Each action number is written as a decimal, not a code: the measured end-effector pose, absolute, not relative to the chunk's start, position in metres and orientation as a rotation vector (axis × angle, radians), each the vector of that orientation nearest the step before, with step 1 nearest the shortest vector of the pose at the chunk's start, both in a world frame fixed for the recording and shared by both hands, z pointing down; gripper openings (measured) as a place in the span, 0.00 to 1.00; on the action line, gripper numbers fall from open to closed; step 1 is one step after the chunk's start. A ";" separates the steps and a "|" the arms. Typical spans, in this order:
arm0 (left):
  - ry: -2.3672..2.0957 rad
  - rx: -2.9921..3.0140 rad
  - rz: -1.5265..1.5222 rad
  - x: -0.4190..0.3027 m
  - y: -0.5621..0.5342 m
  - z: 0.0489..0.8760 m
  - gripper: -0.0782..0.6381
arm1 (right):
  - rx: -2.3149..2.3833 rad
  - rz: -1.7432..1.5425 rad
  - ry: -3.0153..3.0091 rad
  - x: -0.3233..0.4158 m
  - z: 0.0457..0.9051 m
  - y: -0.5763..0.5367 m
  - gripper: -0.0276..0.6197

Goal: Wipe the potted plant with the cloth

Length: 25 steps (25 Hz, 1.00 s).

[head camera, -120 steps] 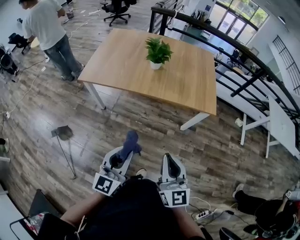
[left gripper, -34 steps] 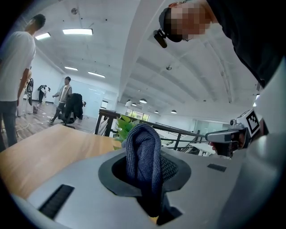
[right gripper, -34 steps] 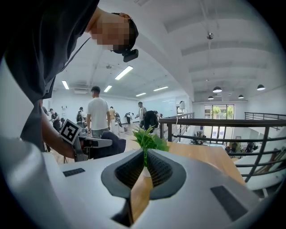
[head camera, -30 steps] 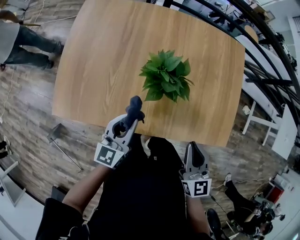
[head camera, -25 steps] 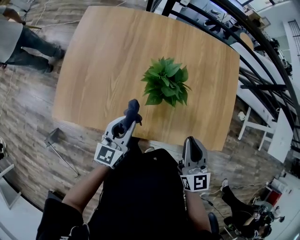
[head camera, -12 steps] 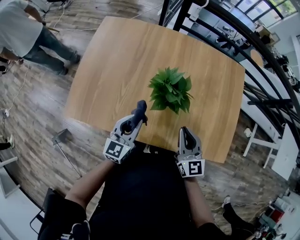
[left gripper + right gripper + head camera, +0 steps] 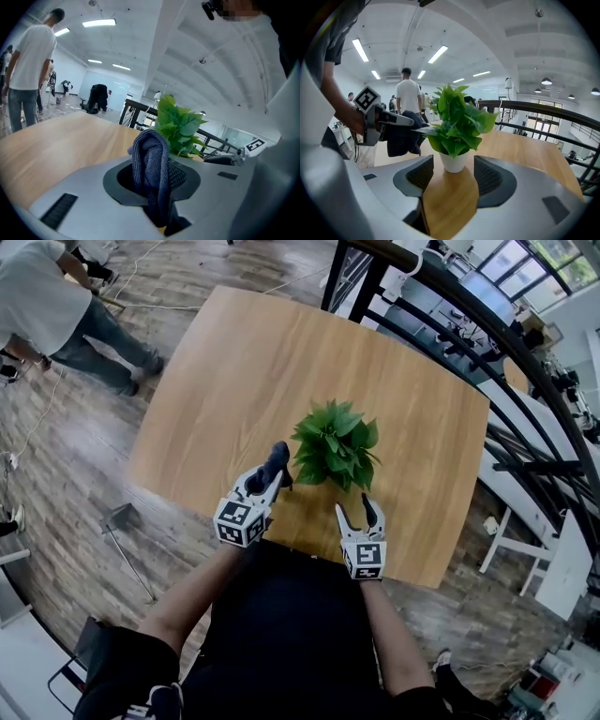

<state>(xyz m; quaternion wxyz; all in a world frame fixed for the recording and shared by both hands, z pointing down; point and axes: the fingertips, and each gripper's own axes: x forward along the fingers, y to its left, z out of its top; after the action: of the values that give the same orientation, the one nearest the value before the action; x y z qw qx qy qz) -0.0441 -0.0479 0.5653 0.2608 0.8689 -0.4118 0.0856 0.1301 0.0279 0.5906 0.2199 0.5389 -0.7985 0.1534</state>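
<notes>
Our left tongs [image 7: 157, 180] clamp the dark blue cloth [image 7: 149, 157]; the potted plant [image 7: 180, 126] stands just beyond, on the bench [image 7: 56, 145].

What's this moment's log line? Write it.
left gripper: shut on cloth | right gripper: jaws just opened, empty, facing pot | plant: on table

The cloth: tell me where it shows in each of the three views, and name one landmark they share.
Head view: the cloth sits at centre, sticking out of the left gripper, just left of the potted plant.
Left gripper view: the cloth is central, clamped between the jaws, in front of the potted plant.
Right gripper view: the cloth hangs left of centre, beside the leaves.
Shared landmark: the potted plant on the wooden table.
</notes>
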 end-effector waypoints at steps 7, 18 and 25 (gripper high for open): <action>-0.997 2.272 0.253 -0.015 -0.109 0.622 0.24 | 1.298 0.427 -2.161 0.128 0.639 -0.006 0.45; -0.577 2.444 0.390 0.025 -0.083 0.632 0.23 | 1.167 0.324 -2.225 0.100 0.627 -0.044 0.45; -0.524 2.457 0.457 0.040 -0.038 0.644 0.23 | 1.143 0.333 -2.257 0.097 0.626 -0.042 0.45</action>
<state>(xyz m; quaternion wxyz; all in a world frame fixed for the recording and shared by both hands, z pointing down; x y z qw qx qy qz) 0.0395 -0.0379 0.6437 0.2896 0.9210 -0.1965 0.1711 0.0973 -0.0417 0.6260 0.2906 0.4284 -0.8464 0.1248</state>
